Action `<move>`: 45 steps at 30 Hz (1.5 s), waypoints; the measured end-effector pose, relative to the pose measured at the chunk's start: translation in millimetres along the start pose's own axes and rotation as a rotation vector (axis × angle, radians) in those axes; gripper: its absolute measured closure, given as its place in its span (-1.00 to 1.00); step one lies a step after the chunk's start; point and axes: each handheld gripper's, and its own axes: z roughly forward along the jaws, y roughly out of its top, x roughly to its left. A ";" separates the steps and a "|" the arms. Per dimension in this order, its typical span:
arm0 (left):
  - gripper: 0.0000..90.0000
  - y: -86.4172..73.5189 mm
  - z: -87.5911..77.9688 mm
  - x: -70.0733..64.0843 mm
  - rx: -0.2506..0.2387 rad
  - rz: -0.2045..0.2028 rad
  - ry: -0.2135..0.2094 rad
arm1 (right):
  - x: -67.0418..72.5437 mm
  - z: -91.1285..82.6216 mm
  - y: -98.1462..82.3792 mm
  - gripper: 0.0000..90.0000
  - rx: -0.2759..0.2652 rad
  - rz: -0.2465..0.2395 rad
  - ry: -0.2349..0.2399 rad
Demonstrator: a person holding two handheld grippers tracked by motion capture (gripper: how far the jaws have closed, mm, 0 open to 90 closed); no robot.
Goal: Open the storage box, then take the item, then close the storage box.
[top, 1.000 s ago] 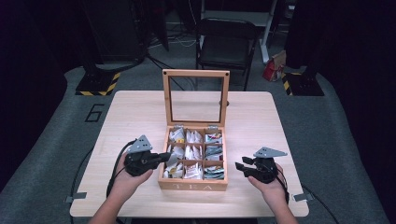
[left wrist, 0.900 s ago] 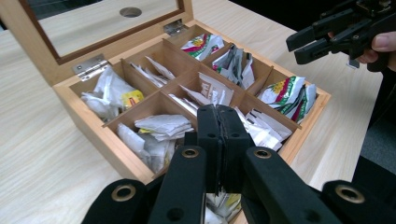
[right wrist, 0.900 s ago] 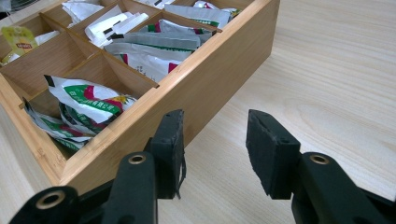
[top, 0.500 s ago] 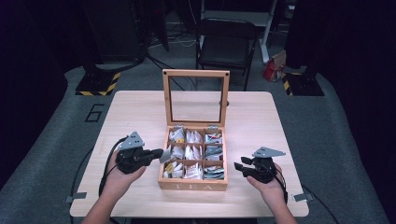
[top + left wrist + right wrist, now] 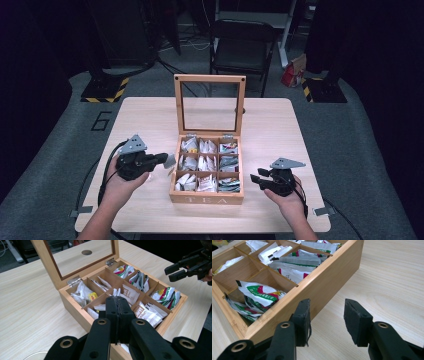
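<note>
A wooden tea box (image 5: 206,199) stands open in the middle of the table, its glass lid (image 5: 210,105) upright. Several compartments hold paper tea packets (image 5: 200,162). My left gripper (image 5: 165,159) hovers just left of the box, shut on a pale tea packet (image 5: 171,161) that sticks out toward the box. In the left gripper view the jaws (image 5: 117,300) are pressed together, the packet edge-on between them, with the box (image 5: 72,305) behind. My right gripper (image 5: 257,181) rests open to the right of the box. Its jaws (image 5: 325,320) stand apart beside the box wall (image 5: 324,287), with nothing between them.
The light wooden table (image 5: 150,120) has bare room on both sides of the box. A black chair (image 5: 240,45) stands behind the far edge, and a red bag (image 5: 292,75) lies on the floor. Cables trail off the near edge from both grippers.
My left gripper has drawn back to the left and up from the box with the packet held in it. The right gripper has stayed put.
</note>
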 end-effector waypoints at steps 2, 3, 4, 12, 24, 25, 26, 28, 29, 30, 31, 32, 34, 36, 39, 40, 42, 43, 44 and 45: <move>0.99 2.5 -3.3 2.4 -0.006 -0.008 0.001 | -0.2 0.1 -0.1 0.25 0.001 -0.004 -0.002; 0.99 3.1 -4.1 2.7 -0.008 -0.009 0.003 | -0.2 0.0 -0.1 0.25 0.001 -0.004 0.000; 0.99 4.1 -5.4 3.3 -0.012 -0.009 0.008 | -0.2 0.1 0.0 0.25 0.000 -0.008 0.000; 0.99 9.8 -17.0 13.3 -0.024 -0.018 0.043 | -0.2 0.6 -0.2 0.25 0.001 -0.013 0.001; 0.99 2.4 -33.2 30.3 -0.021 -0.045 0.092 | -0.2 -0.6 -1.0 0.25 0.003 -0.007 -0.001; 0.99 1.7 -34.1 31.1 -0.020 -0.049 0.095 | -0.2 -0.8 -0.8 0.25 0.002 -0.008 -0.001; 0.99 0.8 -35.3 32.4 -0.019 -0.051 0.098 | 0.0 -1.0 -0.7 0.25 0.001 -0.007 -0.002; 0.99 -1.3 -38.1 34.6 -0.016 -0.058 0.107 | -0.4 -0.6 -0.3 0.25 -0.001 -0.016 -0.002; 0.99 -1.3 -38.1 34.6 -0.016 -0.058 0.107 | -0.4 -0.6 -0.3 0.25 -0.001 -0.016 -0.002; 0.99 -2.8 -39.7 36.4 -0.020 -0.059 0.112 | 0.2 -0.1 -0.6 0.25 0.001 -0.007 0.000; 0.99 -4.1 -41.0 37.4 -0.020 -0.065 0.118 | 0.2 -0.1 -0.6 0.25 0.001 -0.007 0.000; 0.99 -5.4 -42.4 38.8 -0.021 -0.067 0.121 | 0.3 0.4 -0.7 0.25 0.002 -0.011 0.002; 0.99 -8.6 -46.2 42.1 -0.029 -0.078 0.136 | 0.1 0.5 -0.6 0.25 0.002 -0.010 0.001; 0.99 -9.9 -48.9 44.5 -0.032 -0.086 0.144 | 0.1 0.3 -0.3 0.25 -0.003 -0.011 0.002; 0.99 -10.5 -52.2 46.5 -0.030 -0.094 0.146 | 0.4 0.3 -0.5 0.25 0.001 -0.008 0.000; 0.99 -11.0 -54.5 47.8 -0.036 -0.096 0.157 | 0.1 0.8 -0.8 0.25 0.002 -0.010 0.000; 0.99 -11.9 -56.3 49.4 -0.038 -0.103 0.162 | 0.3 1.1 -0.8 0.25 0.002 -0.008 0.002; 0.99 -11.9 -56.3 49.4 -0.038 -0.103 0.162 | 0.3 1.1 -0.8 0.25 0.002 -0.008 0.002; 0.99 -13.2 -56.9 50.7 -0.037 -0.108 0.167 | 1.0 1.1 -0.4 0.25 0.001 -0.006 0.003; 0.99 -13.2 -56.9 50.7 -0.037 -0.108 0.167 | 1.1 1.1 -0.3 0.25 0.002 -0.008 0.001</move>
